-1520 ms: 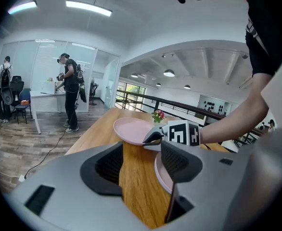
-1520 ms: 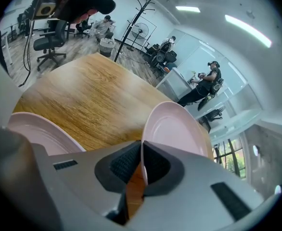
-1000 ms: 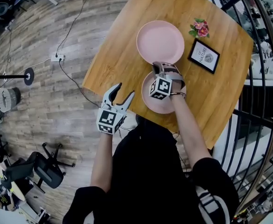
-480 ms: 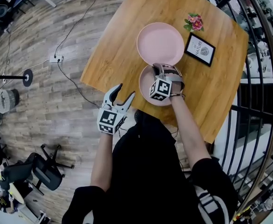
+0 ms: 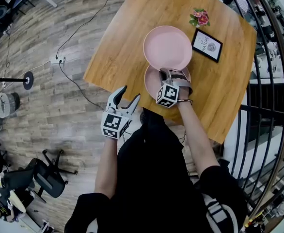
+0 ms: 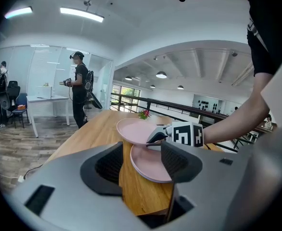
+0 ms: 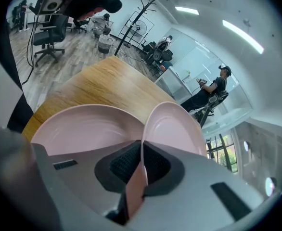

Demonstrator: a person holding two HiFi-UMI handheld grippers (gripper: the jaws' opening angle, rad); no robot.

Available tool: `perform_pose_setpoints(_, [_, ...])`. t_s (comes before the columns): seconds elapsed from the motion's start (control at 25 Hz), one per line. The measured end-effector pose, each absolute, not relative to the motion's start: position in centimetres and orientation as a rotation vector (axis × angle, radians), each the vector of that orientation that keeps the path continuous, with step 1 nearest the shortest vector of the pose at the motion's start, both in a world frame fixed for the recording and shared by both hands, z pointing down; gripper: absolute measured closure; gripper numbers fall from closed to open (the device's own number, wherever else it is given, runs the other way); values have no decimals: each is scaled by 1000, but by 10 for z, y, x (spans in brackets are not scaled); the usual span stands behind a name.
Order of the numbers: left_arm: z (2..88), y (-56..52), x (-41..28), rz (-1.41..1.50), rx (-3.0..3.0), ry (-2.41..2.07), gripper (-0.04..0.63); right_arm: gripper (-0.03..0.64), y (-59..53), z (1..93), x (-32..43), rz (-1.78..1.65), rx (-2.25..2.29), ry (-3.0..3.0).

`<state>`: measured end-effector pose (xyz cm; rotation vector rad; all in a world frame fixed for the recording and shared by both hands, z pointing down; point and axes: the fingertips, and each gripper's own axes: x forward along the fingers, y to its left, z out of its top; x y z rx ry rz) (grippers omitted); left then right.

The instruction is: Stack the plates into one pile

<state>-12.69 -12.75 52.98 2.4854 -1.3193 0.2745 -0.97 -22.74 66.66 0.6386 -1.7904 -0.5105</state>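
Gripping the upper pink plate (image 5: 167,45) by its near rim with the right hand-held gripper (image 5: 165,73), jaws pinched tight on the thin edge. Carrying that plate over the far part of the lower pink plate (image 5: 151,85), which lies flat by the near edge of the wooden counter (image 5: 122,47). Holding the left hand-held gripper (image 5: 131,92) just off the counter's near edge, jaws apart with nothing between. Beyond the plates, a pink flower (image 5: 199,17) beside a framed card (image 5: 207,45).
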Motion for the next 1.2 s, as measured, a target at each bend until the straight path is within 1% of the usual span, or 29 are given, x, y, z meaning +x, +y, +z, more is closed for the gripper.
perform_pose_setpoints(0.92, [528,-111,-102,273,2499,-1265,336,592,-162,672,-7,-475,620,-1821])
perform_pose_setpoints(1.2, [540,-96,-106,273,2455,-1297,334,592,-139,678,-9,-469,596,-1830])
